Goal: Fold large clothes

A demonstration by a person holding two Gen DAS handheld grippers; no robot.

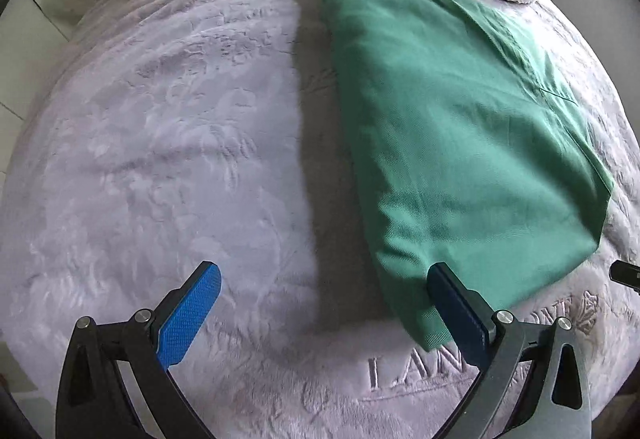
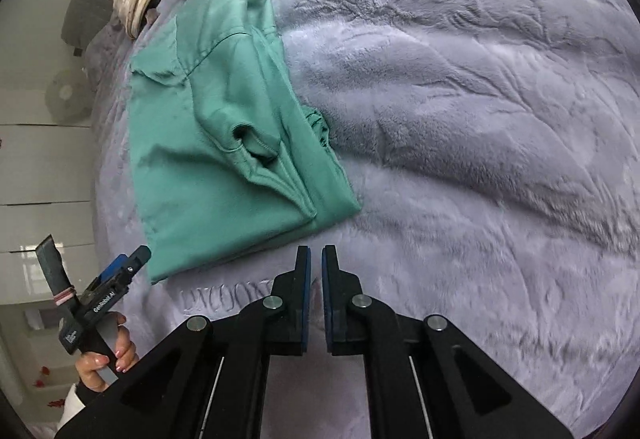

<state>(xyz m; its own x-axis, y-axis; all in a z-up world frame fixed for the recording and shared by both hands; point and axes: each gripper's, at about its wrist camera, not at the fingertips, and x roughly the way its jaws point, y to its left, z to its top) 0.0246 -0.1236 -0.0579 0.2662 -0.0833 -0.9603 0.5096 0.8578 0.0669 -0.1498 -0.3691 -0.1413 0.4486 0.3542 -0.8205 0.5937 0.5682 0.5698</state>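
Green sweatshirt (image 2: 224, 143), folded, lies on the lilac plush bed (image 2: 480, 119) in the frame's left half, just above the right tool (image 2: 316, 259), clenched on nothing. Left tool (image 1: 324, 291) gapes released, its right finger overlapping the sweatshirt's lower corner.

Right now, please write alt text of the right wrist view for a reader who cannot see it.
A folded green garment lies on a grey plush blanket. In front, the right gripper is shut and holds nothing. At lower left, a hand holds the left gripper near the garment's corner.
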